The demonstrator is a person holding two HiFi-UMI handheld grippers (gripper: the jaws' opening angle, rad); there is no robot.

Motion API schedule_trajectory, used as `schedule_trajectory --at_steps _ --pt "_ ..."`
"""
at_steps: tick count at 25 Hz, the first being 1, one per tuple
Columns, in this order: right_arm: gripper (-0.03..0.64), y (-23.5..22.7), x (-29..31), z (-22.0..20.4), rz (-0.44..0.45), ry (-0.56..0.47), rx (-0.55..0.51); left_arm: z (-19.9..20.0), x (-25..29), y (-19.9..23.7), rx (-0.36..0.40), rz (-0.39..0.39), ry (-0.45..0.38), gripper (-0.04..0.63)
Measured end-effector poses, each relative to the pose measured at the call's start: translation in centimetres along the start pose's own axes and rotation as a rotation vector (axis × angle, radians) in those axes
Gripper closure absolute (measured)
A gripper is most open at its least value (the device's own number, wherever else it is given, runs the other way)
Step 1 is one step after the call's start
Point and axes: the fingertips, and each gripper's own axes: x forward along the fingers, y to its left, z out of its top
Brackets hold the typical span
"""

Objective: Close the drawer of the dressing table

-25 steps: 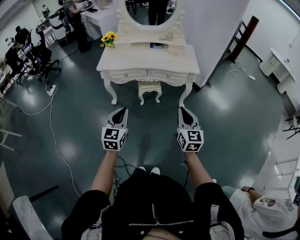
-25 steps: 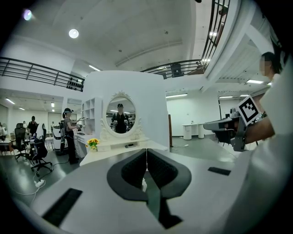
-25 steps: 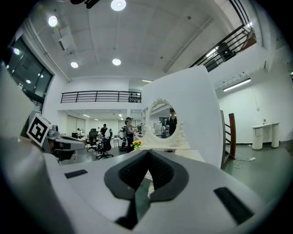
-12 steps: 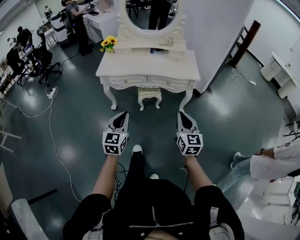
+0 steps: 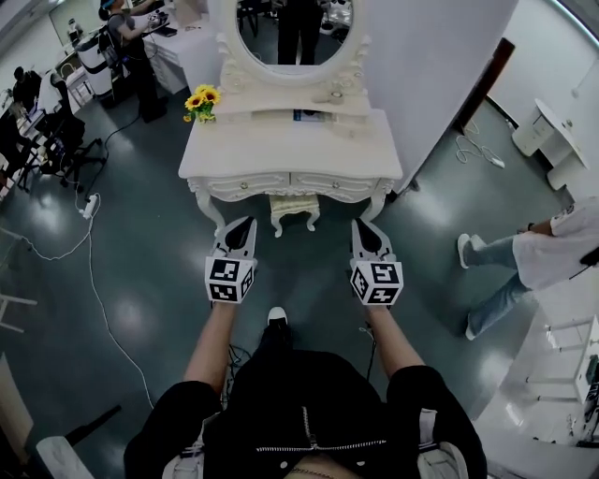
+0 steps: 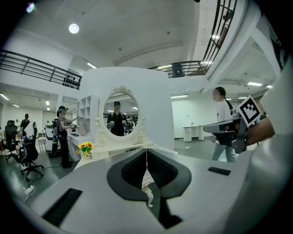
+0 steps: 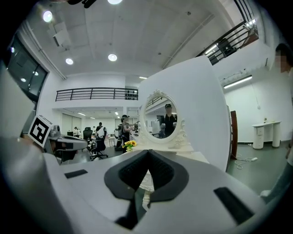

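Observation:
The white dressing table with its oval mirror stands ahead at the top middle of the head view. Two drawer fronts run along its near side; from here I cannot tell whether one stands out. My left gripper and right gripper are held side by side above the floor, short of the table, pointing at it. Each is shut with nothing between the pads. The left gripper view shows its jaws pressed together with the table beyond; the right gripper view shows the same.
A small white stool sits under the table. Sunflowers stand on its left rear corner. A white partition backs the table. A person walks at the right. A cable and power strip lie at the left, near people at desks.
Both grippers and I have moved forward, so the dressing table is nearer and larger. The person at the right has moved from the lower right corner to mid right.

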Motion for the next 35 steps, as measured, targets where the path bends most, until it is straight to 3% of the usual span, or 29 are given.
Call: schedule_trajectory --at_steps 13,25,35 --pt "0.611 0.7 15.0 1.9 -0.060 0.015 0.007 1.0 11.1 12.9 0.015 -0.056 0.021 0.574" --pt "0.611 -2.8 25.3 1.3 -0.052 0.037 0.011 0.0 20.7 16.9 -0.001 -0.071 0.049 0.574" --pt "0.611 -10.5 37.9 3.6 -0.002 0.024 0.014 2.8 33.6 20.0 -0.007 -0.025 0.048 0.574"
